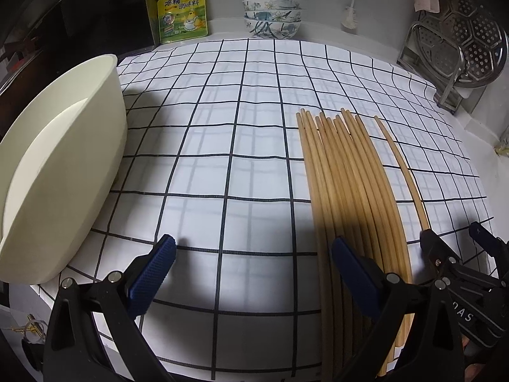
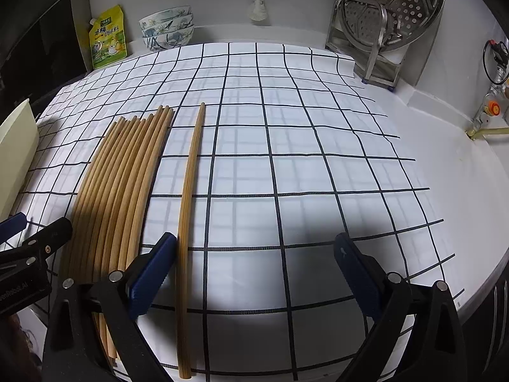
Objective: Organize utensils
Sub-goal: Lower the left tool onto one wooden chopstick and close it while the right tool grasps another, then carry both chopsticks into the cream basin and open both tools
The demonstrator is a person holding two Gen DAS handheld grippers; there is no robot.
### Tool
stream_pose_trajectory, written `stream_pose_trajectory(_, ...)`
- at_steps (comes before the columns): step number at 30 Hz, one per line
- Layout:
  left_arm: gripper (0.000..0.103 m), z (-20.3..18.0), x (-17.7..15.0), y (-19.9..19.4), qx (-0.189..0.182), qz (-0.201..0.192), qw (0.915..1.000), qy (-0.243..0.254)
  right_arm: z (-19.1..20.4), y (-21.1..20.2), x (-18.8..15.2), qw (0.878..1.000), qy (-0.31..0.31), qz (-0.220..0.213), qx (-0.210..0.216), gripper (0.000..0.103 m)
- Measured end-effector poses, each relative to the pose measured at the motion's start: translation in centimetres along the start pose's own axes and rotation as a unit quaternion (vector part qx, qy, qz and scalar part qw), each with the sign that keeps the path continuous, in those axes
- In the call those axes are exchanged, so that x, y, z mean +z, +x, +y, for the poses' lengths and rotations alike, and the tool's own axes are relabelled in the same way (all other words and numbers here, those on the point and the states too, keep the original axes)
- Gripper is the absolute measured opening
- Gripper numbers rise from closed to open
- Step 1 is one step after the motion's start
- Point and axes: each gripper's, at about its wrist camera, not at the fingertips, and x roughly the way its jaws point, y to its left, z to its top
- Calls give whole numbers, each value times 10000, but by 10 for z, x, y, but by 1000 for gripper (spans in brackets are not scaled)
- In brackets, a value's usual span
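Several wooden chopsticks (image 1: 346, 184) lie side by side in a bundle on the checked cloth (image 1: 222, 127). One single chopstick (image 1: 400, 165) lies apart to their right. The bundle (image 2: 117, 187) and the single chopstick (image 2: 189, 191) also show in the right wrist view. A cream container (image 1: 60, 175) stands at the left. My left gripper (image 1: 254, 254) is open and empty, its right finger over the bundle. My right gripper (image 2: 254, 254) is open and empty; the single chopstick lies just inside its left finger. The right gripper (image 1: 455, 238) shows at the left view's right edge.
A yellow seasoning pouch (image 1: 181, 12) and stacked flowered bowls (image 1: 272, 17) stand at the back wall. A steel rack with a steamer plate (image 1: 461, 51) stands at the back right. The white counter (image 2: 445, 165) extends right of the cloth (image 2: 302, 127); its edge curves near.
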Motion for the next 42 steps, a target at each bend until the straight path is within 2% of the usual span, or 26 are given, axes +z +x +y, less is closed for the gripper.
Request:
stream_pose_trajectory(10, 98, 9, -7, -2, 24, 55, 10000, -20, 0, 0, -1, 10000, 7, -15, 40, 94)
stream_pose_trajectory(20, 96, 2, -2, 3, 285, 4, 9996, 52, 7, -2, -1, 9996, -207, -166, -87, 93)
stream_pose_trajectory(21, 91, 0, -2, 2, 266, -11, 9996, 99, 9, -3, -2, 9993, -274, -211, -128, 92)
stream_pose_trajectory(22, 80, -1, -1, 1, 192, -32, 9997, 139, 11, -4, -2, 9990, -340, -255, -160, 87)
stream_pose_trajectory(23, 76, -4, -1, -1, 124, -42, 9997, 190, 14, -6, -3, 9986, -417, -288, -142, 83)
stream_pose_trajectory(25, 56, -10, -1, -3, 45, -58, 9994, 332, 18, -7, -2, 9986, -458, -264, 68, 61)
stream_pose_trajectory(26, 50, -13, -1, -4, -24, -51, 9993, 369, 19, -8, -2, 9985, -472, -251, 153, 55)
stream_pose_trajectory(28, 24, -17, 0, -5, -194, -21, 9990, 394, 23, -9, -1, 9976, -544, -209, 375, 29)
stream_pose_trajectory(29, 18, -18, 0, -6, -228, -16, 9989, 407, 25, -9, -2, 9971, -552, -190, 481, 23)
stream_pose_trajectory(30, 10, -19, 0, -6, -284, -6, 9987, 412, 26, -10, -2, 9968, -551, -177, 546, 11)
stream_pose_trajectory(31, 8, -19, 0, -6, -335, 9, 9986, 410, 28, -10, -2, 9969, -571, -167, 521, 6)
stream_pose_trajectory(36, 7, -11, 0, -9, -629, 42, 9975, 308, 18, -10, 0, 9966, -249, -125, 777, 6)
stream_pose_trajectory(42, 7, -3, 9, -34, -813, -260, 9961, 221, 12, -29, 6, 9951, 33, -357, 921, 6)
